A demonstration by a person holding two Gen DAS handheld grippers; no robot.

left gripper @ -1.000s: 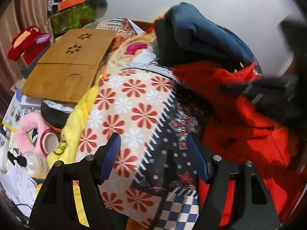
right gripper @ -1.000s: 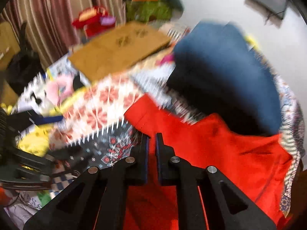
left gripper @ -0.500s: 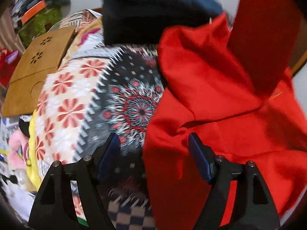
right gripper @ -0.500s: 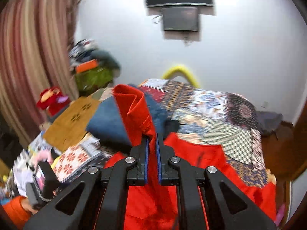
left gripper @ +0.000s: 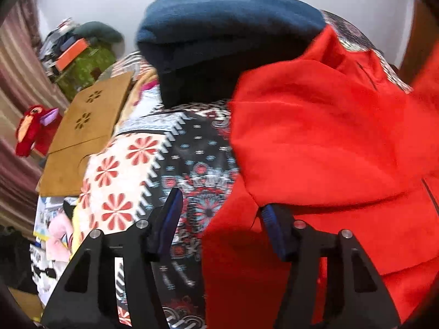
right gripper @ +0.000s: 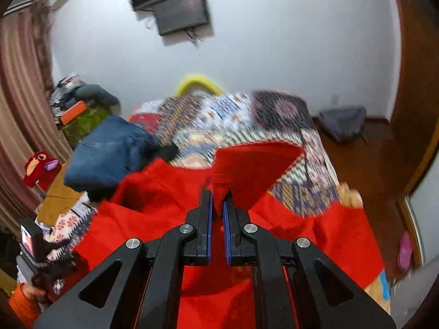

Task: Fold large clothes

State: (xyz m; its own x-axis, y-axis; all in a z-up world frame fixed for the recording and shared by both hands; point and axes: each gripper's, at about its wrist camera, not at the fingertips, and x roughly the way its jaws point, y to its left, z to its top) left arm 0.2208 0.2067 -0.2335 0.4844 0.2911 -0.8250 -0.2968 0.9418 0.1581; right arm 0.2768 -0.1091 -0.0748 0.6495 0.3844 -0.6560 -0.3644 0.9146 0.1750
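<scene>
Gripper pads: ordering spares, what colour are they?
Blue pads, clearest in the right wrist view, on black fingers.

One red garment (left gripper: pixel 329 142), one blue garment (left gripper: pixel 219 27), one wooden board (left gripper: pixel 87 126), one plush toy (left gripper: pixel 33 128)

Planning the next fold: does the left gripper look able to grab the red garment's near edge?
Probably yes: the open left gripper already straddles the red garment edge, nothing between.

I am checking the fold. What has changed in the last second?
The right gripper, shut on the red garment, lifted its edge off the bed and carried it over. The left gripper moved to the garment's edge, open. The blue pile stayed.
</scene>
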